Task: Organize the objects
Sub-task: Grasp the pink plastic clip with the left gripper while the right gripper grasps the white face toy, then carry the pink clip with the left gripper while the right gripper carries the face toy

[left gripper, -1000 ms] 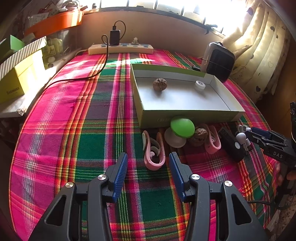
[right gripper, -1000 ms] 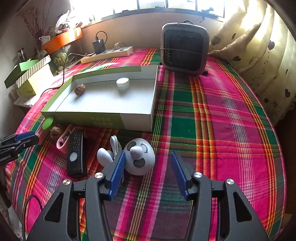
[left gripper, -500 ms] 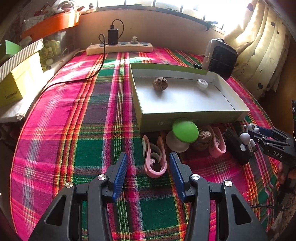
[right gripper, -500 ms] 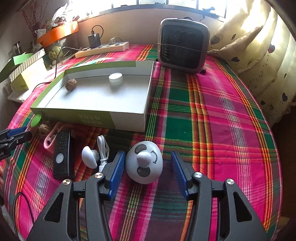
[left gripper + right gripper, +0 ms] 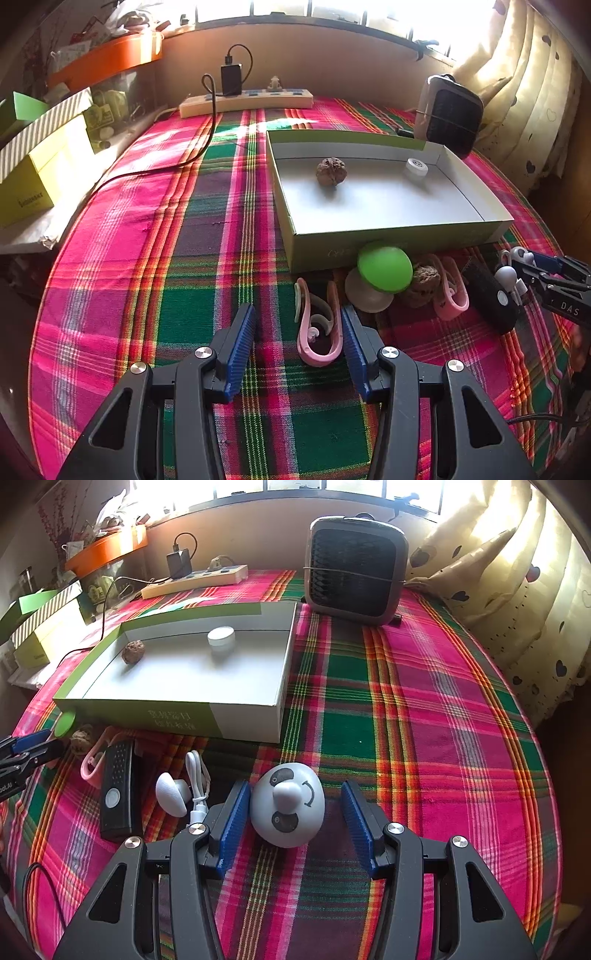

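my right gripper (image 5: 291, 819) has its jaws released around the white face toy (image 5: 288, 808), not yet pinching. my left gripper (image 5: 297, 347) is spread too, its right pad beside the pink clip (image 5: 319, 328). beyond them the box (image 5: 177, 718) holds only a walnut (image 5: 331, 171) and a white cap (image 5: 221, 638); most is left on the desk. both point steeply down.
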The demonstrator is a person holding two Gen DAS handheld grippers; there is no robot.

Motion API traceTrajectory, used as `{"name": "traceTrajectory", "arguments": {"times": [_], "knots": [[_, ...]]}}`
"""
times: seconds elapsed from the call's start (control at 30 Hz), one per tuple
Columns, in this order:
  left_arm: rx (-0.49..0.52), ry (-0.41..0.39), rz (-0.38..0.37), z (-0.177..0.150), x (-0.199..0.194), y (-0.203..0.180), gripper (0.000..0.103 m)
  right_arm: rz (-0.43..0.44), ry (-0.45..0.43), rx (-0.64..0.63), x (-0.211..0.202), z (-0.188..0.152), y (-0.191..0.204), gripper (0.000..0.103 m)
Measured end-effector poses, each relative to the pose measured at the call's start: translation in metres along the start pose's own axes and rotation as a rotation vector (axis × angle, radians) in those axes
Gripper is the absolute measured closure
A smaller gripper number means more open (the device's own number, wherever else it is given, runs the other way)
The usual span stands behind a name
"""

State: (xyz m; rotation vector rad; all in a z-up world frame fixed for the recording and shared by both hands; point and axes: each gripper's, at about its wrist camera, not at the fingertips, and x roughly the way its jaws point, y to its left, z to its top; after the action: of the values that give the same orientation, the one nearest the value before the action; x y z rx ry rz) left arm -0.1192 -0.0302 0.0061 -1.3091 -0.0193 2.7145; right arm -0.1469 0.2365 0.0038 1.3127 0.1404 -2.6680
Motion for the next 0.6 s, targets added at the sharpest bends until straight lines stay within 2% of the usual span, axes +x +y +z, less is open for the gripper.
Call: {"name": "traceTrajectory", "arguments": {"times": [0.13,0.23,0.3,0.37,0.43,0.6], "knots": [[-0.002,-0.001,0.008,-0.0004,-0.0004,-0.0005,0.061,0.000,-0.005,0.004,-0.0005,-0.0010,-0.0004,0.051],[-0.001,-0.004,0.020,-0.0007,-0.0009,0.0006,0.068,-0.001,-0.008,0.004,-0.0010,-0.0019,-0.0005,0.051],[-0.005,-0.003,0.024,-0.0002,-0.0012,0.0026,0.076,0.000,-0.010,0.006,-0.0016,-0.0025,-0.0010,0.052],[-0.006,-0.004,0.019,0.0002,-0.0014,0.0038,0.082,0.001,-0.012,0.008,-0.0026,-0.0030,-0.0010,0.057],[-0.006,-0.005,0.012,0.0000,-0.0014,0.0033,0.082,0.002,-0.015,0.008,-0.0034,-0.0032,-0.0012,0.062],[-0.004,-0.009,0.012,-0.0007,-0.0014,0.0020,0.082,0.003,-0.017,0.015,-0.0044,-0.0038,-0.0014,0.063]]}}
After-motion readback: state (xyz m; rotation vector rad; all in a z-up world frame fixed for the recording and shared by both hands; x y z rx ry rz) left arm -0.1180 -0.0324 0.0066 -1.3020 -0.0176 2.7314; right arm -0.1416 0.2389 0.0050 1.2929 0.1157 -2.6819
